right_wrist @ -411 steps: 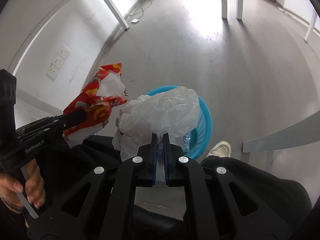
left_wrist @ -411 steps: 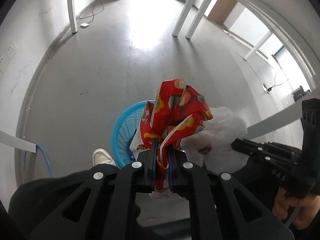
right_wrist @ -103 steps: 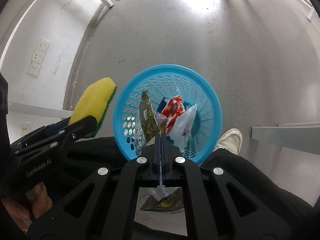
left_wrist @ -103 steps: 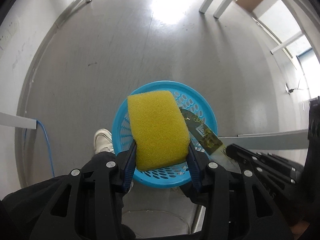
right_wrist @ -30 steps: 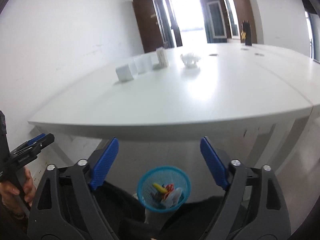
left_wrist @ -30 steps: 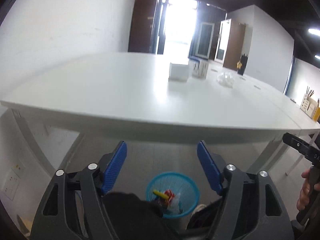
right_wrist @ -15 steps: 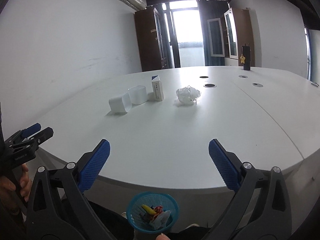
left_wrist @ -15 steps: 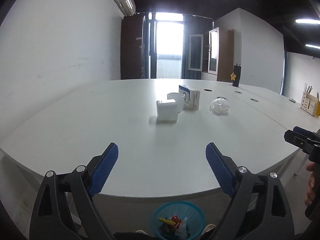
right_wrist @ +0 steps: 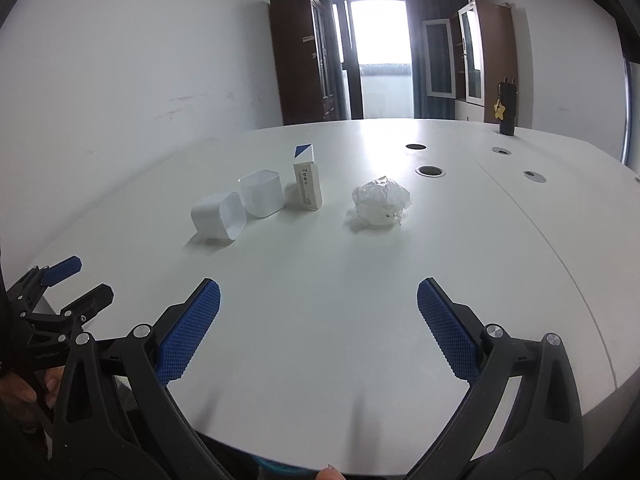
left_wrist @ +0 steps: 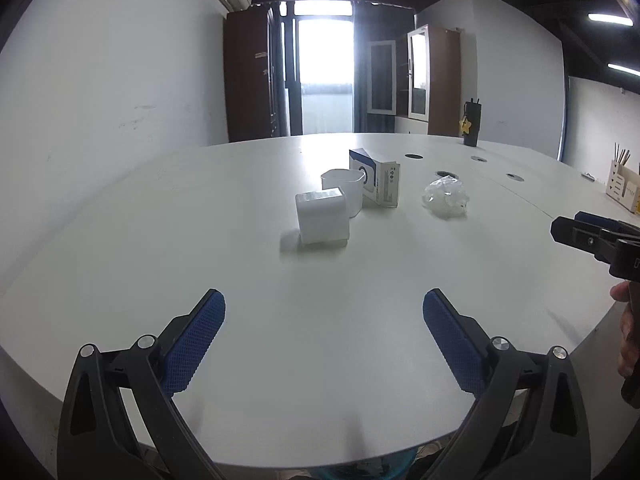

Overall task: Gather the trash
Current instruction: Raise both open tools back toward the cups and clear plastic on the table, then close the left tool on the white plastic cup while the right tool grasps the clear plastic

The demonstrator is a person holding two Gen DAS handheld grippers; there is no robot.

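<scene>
Blue pads: my left gripper [left_wrist: 324, 322] is opening wide with nothing between its jaws; my right gripper [right_wrist: 318, 306] stands spread, also empty, both over the near table edge.
Writing: faint pale lettering on the left tool's body in the right wrist view, too small for me to read; small print and icons on the carton's side panel, unreadable too.
Basket: only a sliver of the blue basket [left_wrist: 360, 470] shows under the table edge, right below me.
Table: white table [left_wrist: 200, 220], broad and curved at my end, bare in front of both tools.
Trash, nearest: white tub [right_wrist: 218, 216] tipped on its side, mouth toward the right.
Trash, behind: second white tub [right_wrist: 262, 192] upright, just beside the first.
Carton: white and blue carton [right_wrist: 307, 184] upright, just right of the upright tub.
Plastic: crumpled clear plastic [right_wrist: 382, 200] lying apart to the right.
Far table: round cable holes, dark tumbler [right_wrist: 507, 110] with a yellow star.
Room: white walls, brown cabinets, bright doorway at the back.
</scene>
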